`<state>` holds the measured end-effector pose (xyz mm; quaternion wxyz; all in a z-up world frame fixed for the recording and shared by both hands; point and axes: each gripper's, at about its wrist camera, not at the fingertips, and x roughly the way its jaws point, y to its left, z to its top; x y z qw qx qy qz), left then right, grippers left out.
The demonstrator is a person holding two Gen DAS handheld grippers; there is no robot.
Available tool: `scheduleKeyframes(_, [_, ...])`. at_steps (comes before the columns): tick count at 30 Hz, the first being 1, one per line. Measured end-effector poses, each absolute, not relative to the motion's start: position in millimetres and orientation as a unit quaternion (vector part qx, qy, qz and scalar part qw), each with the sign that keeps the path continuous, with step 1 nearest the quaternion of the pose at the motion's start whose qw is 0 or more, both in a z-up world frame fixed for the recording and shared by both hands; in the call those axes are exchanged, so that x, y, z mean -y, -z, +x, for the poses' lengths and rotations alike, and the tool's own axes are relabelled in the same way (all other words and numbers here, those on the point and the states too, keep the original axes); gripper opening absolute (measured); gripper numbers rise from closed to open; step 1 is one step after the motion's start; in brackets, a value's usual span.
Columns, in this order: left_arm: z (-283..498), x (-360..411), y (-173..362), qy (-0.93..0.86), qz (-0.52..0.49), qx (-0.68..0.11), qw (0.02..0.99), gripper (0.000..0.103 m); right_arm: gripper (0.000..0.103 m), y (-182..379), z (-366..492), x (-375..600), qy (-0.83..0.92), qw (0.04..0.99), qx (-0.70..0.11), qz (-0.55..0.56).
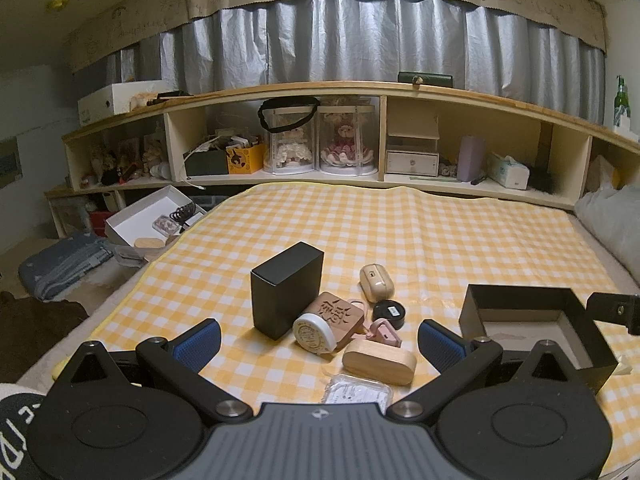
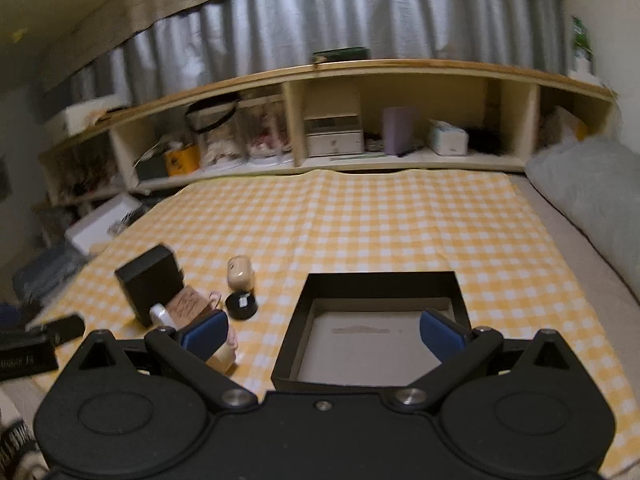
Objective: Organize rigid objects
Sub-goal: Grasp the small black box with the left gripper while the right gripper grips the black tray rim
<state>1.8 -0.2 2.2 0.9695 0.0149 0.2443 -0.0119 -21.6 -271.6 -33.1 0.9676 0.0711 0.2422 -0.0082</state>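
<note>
A pile of small rigid items lies on the yellow checked cloth: a tall black box [image 1: 286,294], a carved wooden plaque [image 1: 338,316], a white round jar [image 1: 314,332], a beige case [image 1: 376,282], a black round tin [image 1: 389,313], a pink clip [image 1: 385,332], a wooden oval box [image 1: 379,361] and a clear packet [image 1: 358,390]. An open black tray [image 2: 376,328] stands to their right, empty. My left gripper [image 1: 319,346] is open, just before the pile. My right gripper [image 2: 323,338] is open above the tray's near left edge.
A long wooden shelf unit [image 1: 384,136] with dolls and boxes runs along the back. A white box [image 1: 152,216] with small items sits off the cloth's left edge. A grey pillow [image 2: 592,192] lies at the right.
</note>
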Motion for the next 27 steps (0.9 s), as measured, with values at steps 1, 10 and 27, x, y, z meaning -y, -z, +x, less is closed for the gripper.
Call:
scheduleKeyframes(1, [3, -1, -2, 0.012, 0.011, -0.244, 0.97, 0.103, 0.103, 32, -20, 275, 0.018, 0.965, -0.246, 0.084])
scheduleKeyframes(10, [17, -2, -19, 0.025, 0.016, -0.214, 0.976, 0.103, 0.103, 28, -13, 317, 0.05, 0.961, -0.195, 0.19])
scheduleKeyframes(27, [131, 3, -53, 0.034, 0.132, -0.157, 0.978, 0.103, 0.103, 46, 68, 401, 0.143, 0.934, -0.266, 0.19])
